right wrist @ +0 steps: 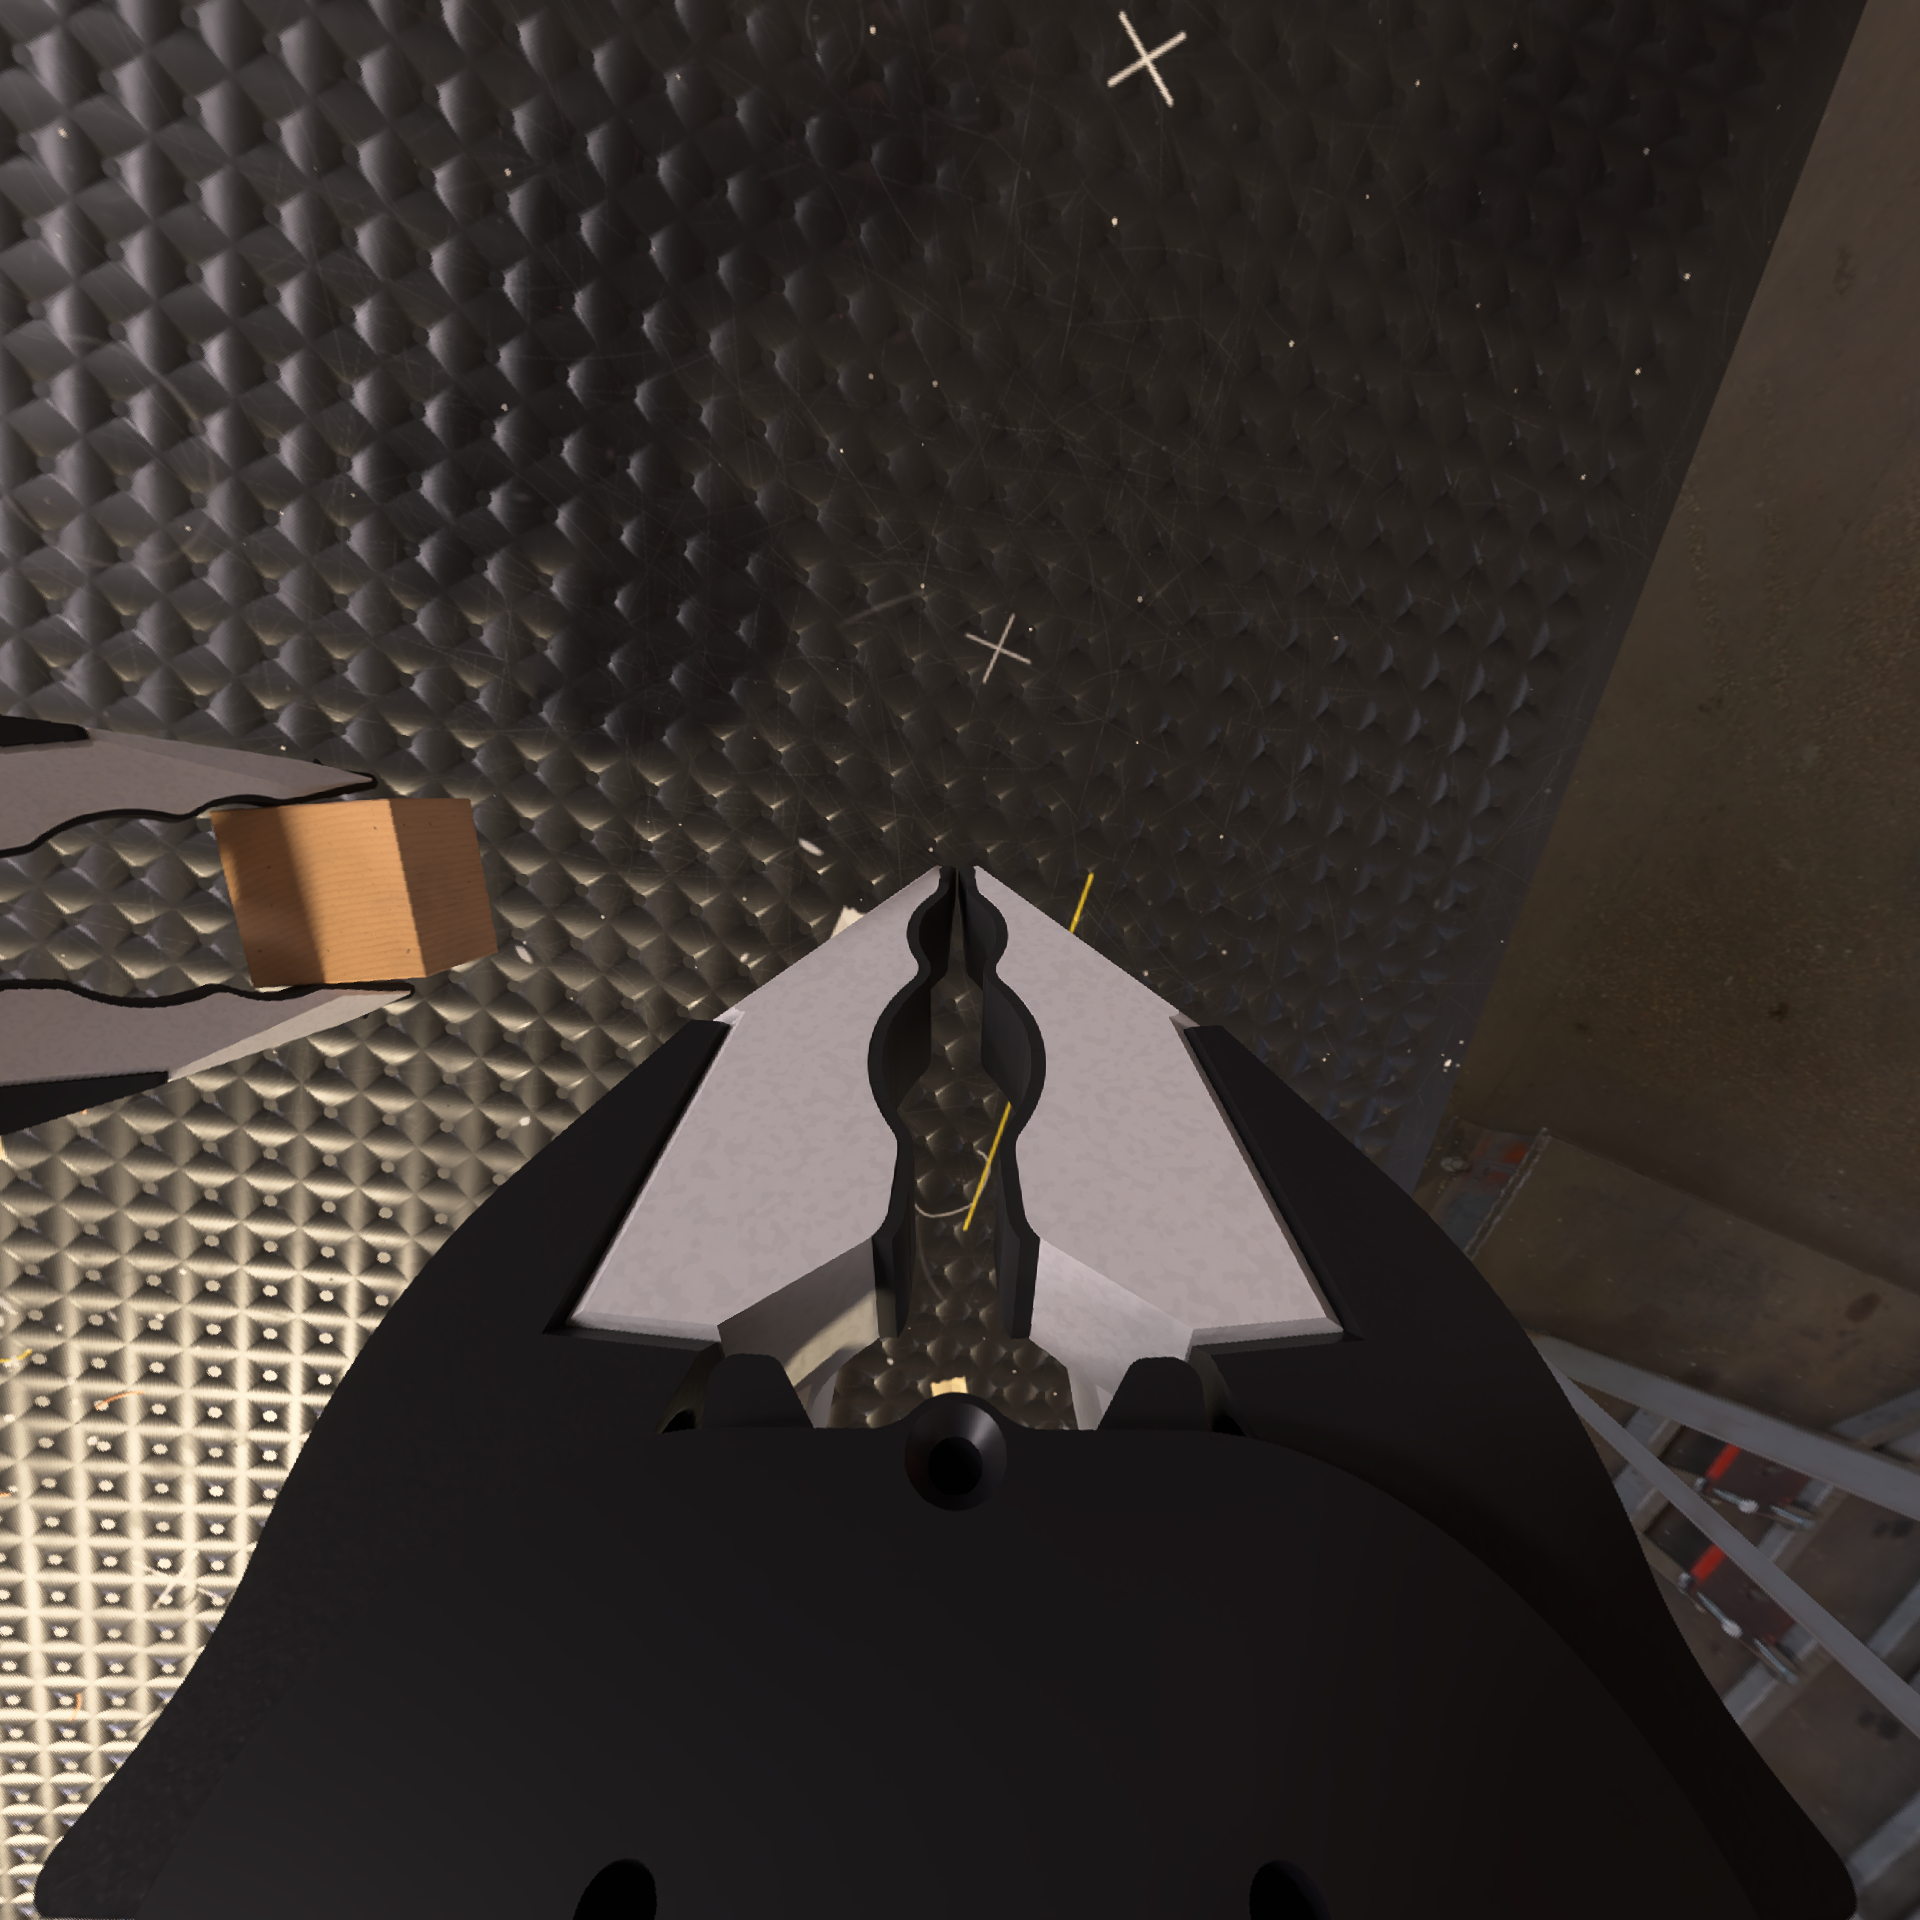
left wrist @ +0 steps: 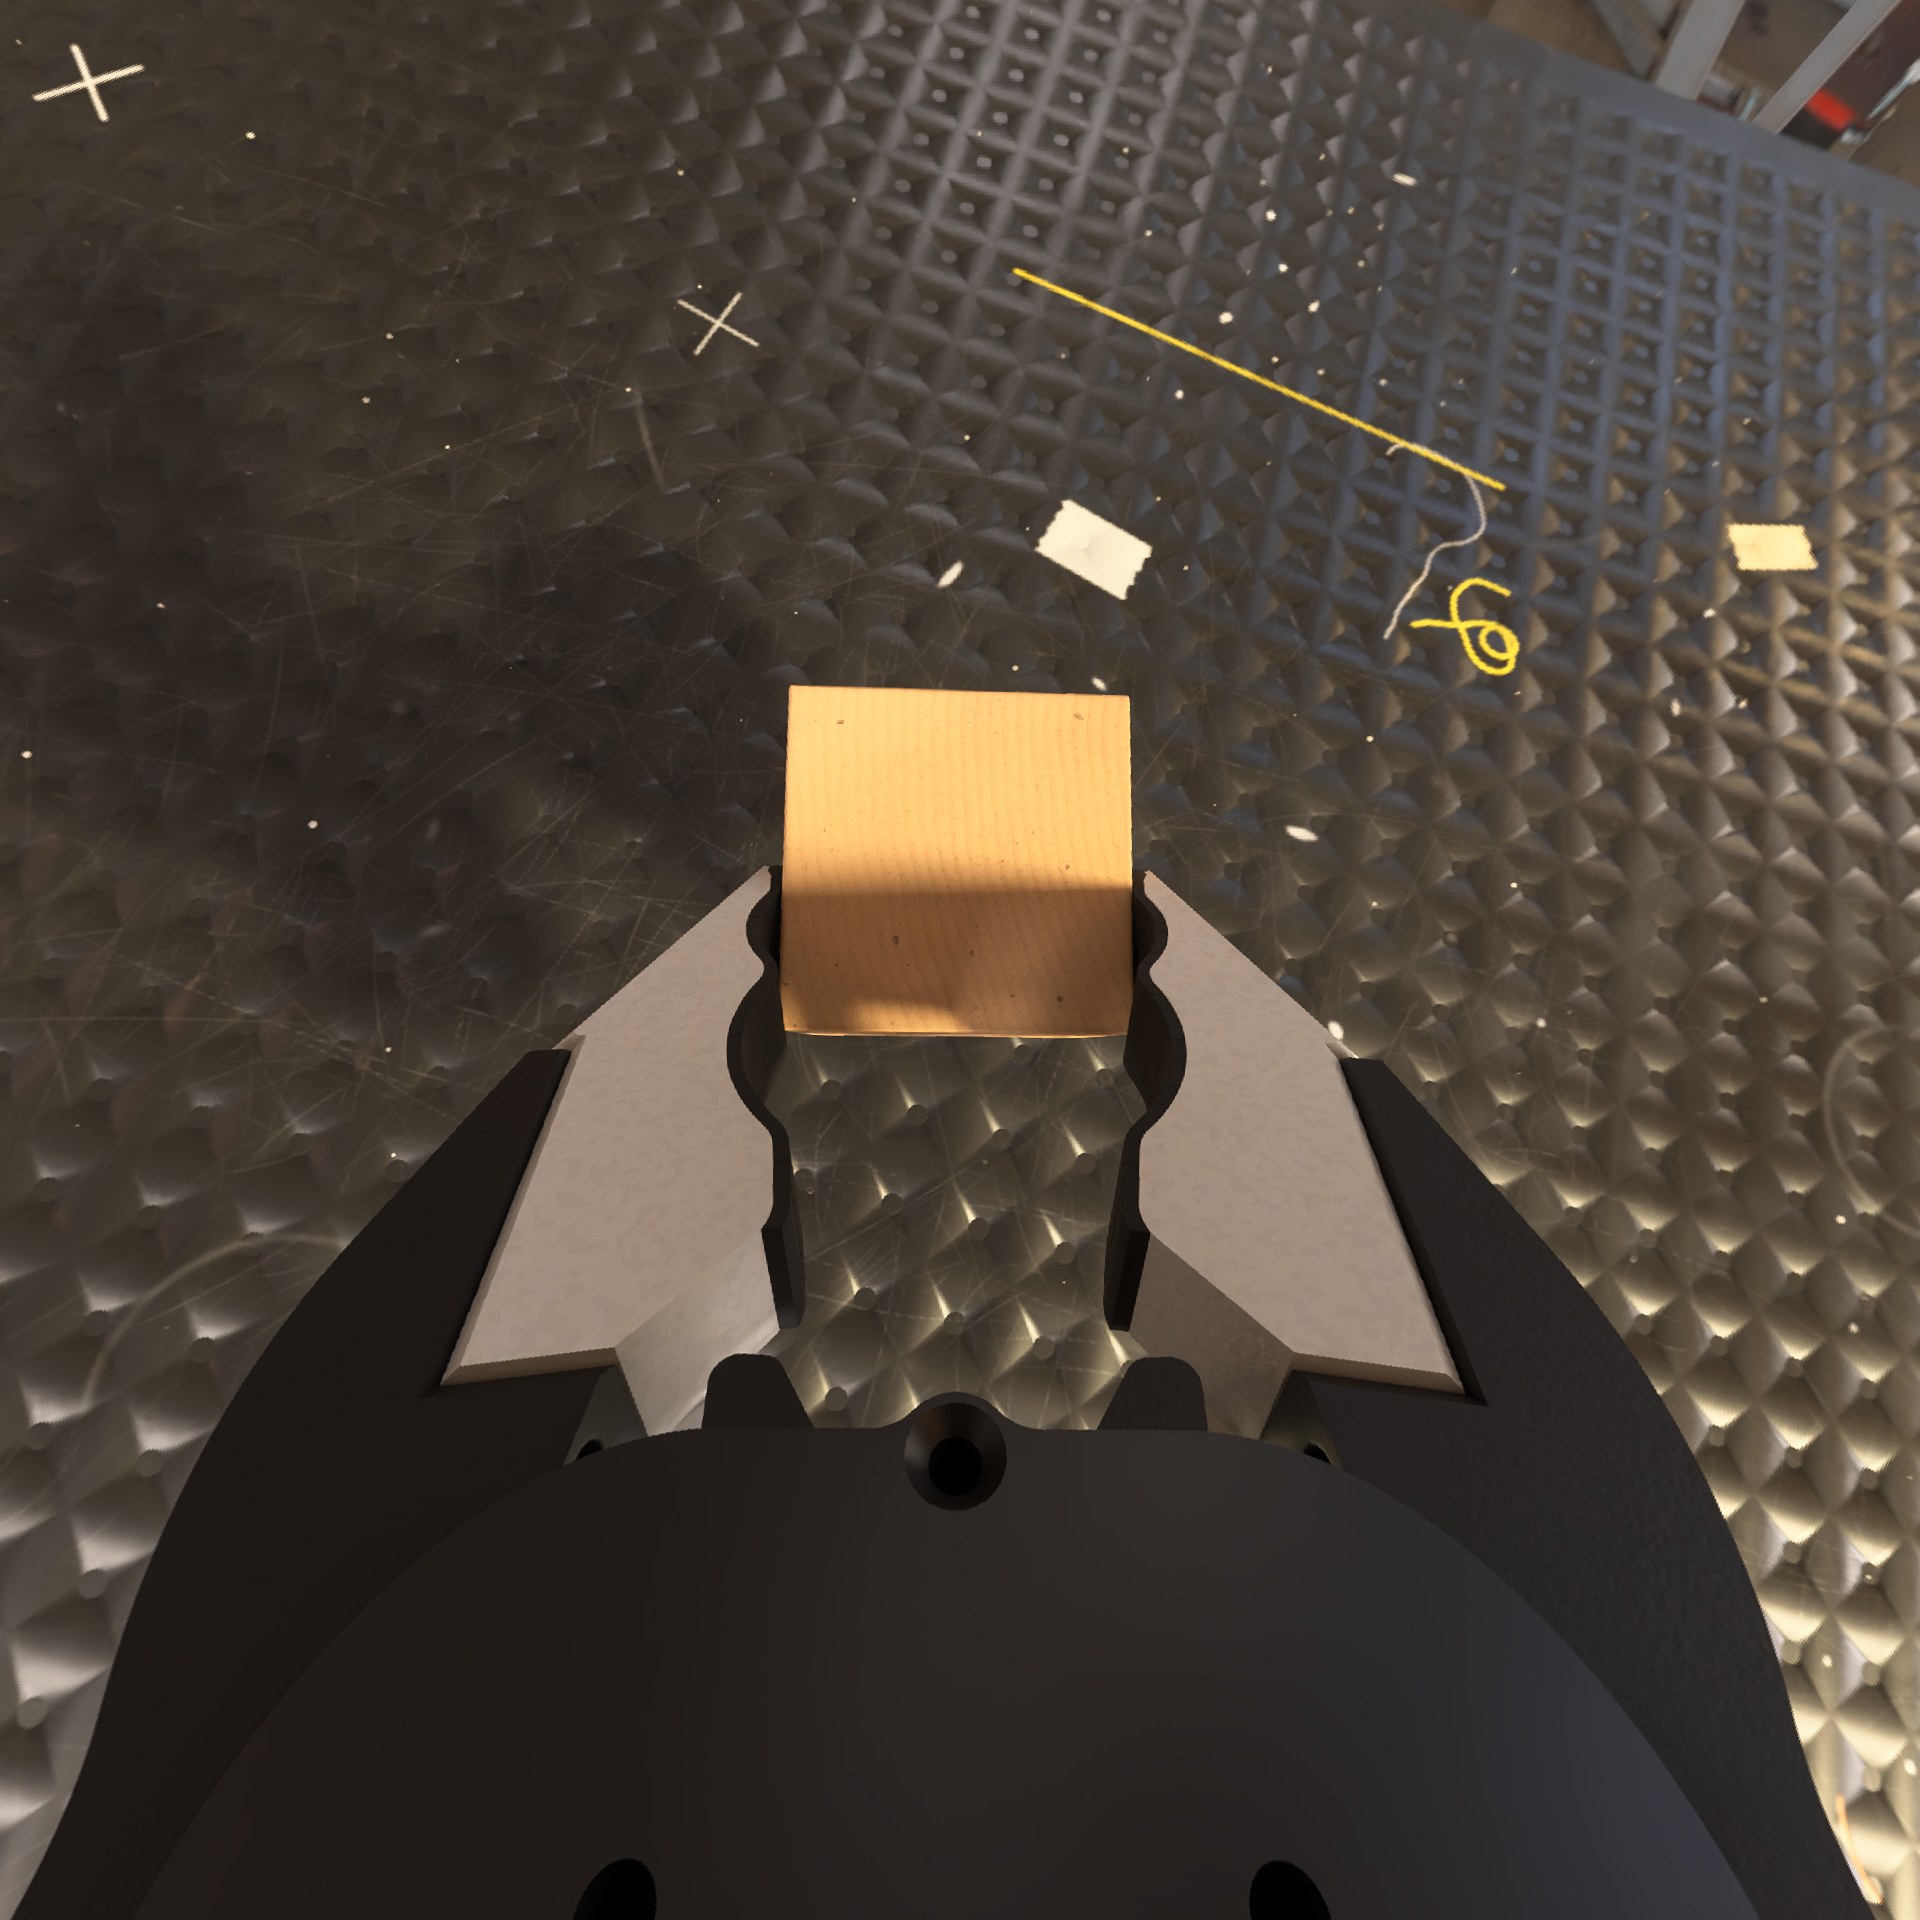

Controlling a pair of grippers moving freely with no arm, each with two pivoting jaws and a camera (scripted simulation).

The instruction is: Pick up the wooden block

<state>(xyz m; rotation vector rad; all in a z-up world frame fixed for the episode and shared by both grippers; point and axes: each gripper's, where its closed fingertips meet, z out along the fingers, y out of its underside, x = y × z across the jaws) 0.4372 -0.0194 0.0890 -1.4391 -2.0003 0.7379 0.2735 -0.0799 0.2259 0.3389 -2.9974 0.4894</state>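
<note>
Now wooden block (left wrist: 956,862) clamped btwn left gripper (left wrist: 956,894) tips; right gripper (right wrist: 956,883) closed, empty.

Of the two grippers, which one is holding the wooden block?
The left gripper: its fingers press both sides of the light-brown wooden block. The right gripper is shut on nothing, tips together.

— What does the dark, embossed metal counter (left wrist: 1558,935) carry?

— A white paper scrap (left wrist: 1093,548) and a pale yellow rectangular tag (left wrist: 1771,547), well apart. Between them runs a thin yellow line (left wrist: 1257,379), with a grey thread (left wrist: 1439,561) and a yellow scribble (left wrist: 1475,629) at its end.

— Anything else?

— White chalk crosses (left wrist: 720,324) and scattered pale specks.
</note>
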